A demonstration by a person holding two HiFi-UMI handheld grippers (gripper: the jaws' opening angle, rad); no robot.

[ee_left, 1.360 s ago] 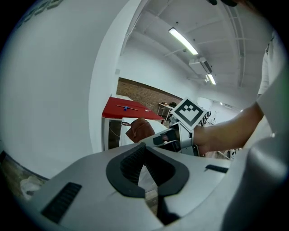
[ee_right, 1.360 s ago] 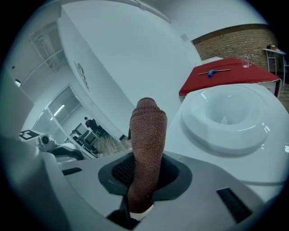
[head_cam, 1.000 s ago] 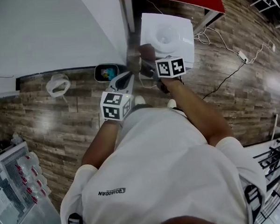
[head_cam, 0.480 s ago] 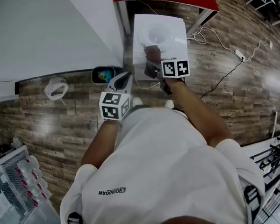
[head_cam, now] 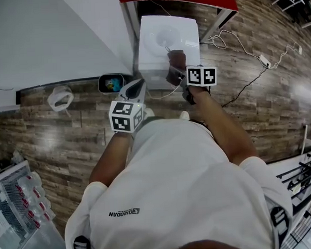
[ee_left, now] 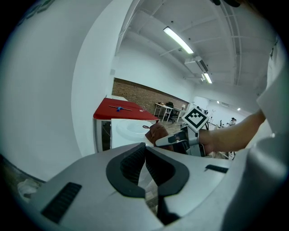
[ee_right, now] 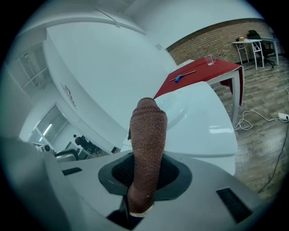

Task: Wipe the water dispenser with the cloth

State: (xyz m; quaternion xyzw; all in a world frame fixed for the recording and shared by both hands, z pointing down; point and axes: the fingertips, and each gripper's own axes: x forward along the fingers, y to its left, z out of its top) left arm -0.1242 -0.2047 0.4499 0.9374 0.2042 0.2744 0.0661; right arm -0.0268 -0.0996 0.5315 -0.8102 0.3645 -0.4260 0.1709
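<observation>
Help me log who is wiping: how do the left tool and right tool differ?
The right tool is shut on the brown cloth; the left tool is shut on nothing. The right tool reaches over the water dispenser's top; the left tool hangs beside it, above the floor. Both carry marker cubes.

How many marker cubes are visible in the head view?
2. One cube is on the left gripper, near the person's waist. The other cube is on the right gripper, beside the near corner of the dispenser. None seems hidden.
</observation>
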